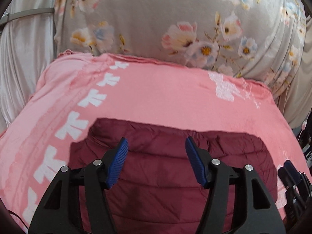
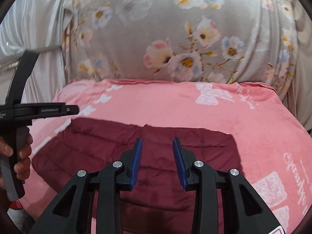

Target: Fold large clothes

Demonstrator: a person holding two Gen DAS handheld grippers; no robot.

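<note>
Plainly, we had both grippers empty; our left gripper (image 1: 157, 148) stood with its blue pads (image 1: 119, 161) wide apart and nothing between them, while our right gripper (image 2: 157, 148) held its pads (image 2: 136, 161) at a narrower gap, likewise gripping nothing. Below both lay the jacket (image 1: 165, 167), a maroon quilted thing, folded into a rough block and resting flat; its far edge ran just beyond our fingertips in each view, and the pads hung above it, though whether they cleared the cloth or brushed it we could not tell. In the right wrist view our left hand (image 2: 19, 156) showed at the left edge, wrapped round the grey handle of its tool, whose black frame reached out over the jacket's left corner; in the left wrist view the right gripper's tips peeped in at the lower right, beside the jacket's right edge. Under the jacket spread a pink blanket (image 1: 175, 97) with white printed shapes and lettering, showing on three sides; behind it rose a grey floral sheet (image 2: 175, 29), bunched and creased; left of that hung a pale satin curtain (image 1: 23, 48).
</note>
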